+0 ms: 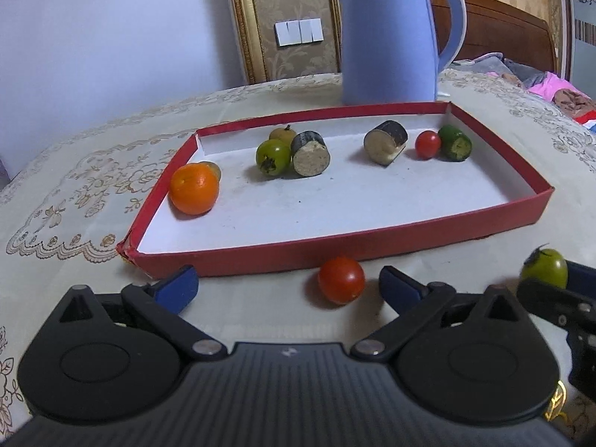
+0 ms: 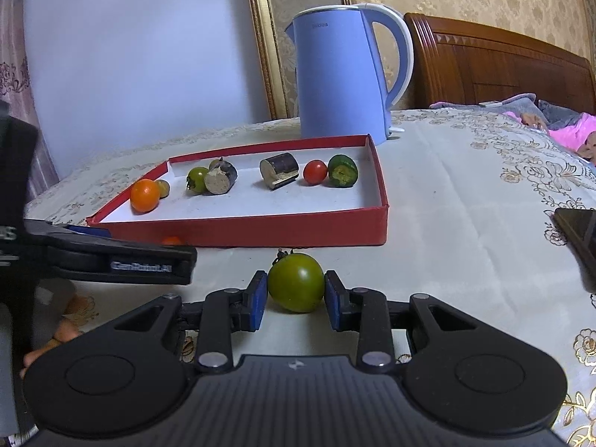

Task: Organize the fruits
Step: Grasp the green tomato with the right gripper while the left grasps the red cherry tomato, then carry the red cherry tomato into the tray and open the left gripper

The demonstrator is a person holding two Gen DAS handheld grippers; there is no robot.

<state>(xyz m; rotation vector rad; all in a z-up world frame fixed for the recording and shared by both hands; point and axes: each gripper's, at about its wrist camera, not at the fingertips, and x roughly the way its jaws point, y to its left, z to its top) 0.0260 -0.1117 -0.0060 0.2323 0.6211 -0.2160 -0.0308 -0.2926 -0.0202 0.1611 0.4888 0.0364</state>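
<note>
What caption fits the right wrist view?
Right tool shut on green tomato before the red tray of fruit; blue kettle behind.

We see a red-walled, white-floored cardboard tray (image 1: 409, 238), a pale blue plastic kettle (image 1: 387, 37), and a cream tablecloth with gold floral embroidery (image 1: 85, 182).

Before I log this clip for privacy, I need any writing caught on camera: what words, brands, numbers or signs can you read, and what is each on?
"Midea": faint, small, near the top of the blue kettle; a likely reading only.
White lettering on the left gripper's finger, in the right wrist view: too blurred to read.
Partial white characters on the black body at that view's left edge: cut off, unreadable.
Small emblem on each gripper's base: a mark, no letters.
</note>
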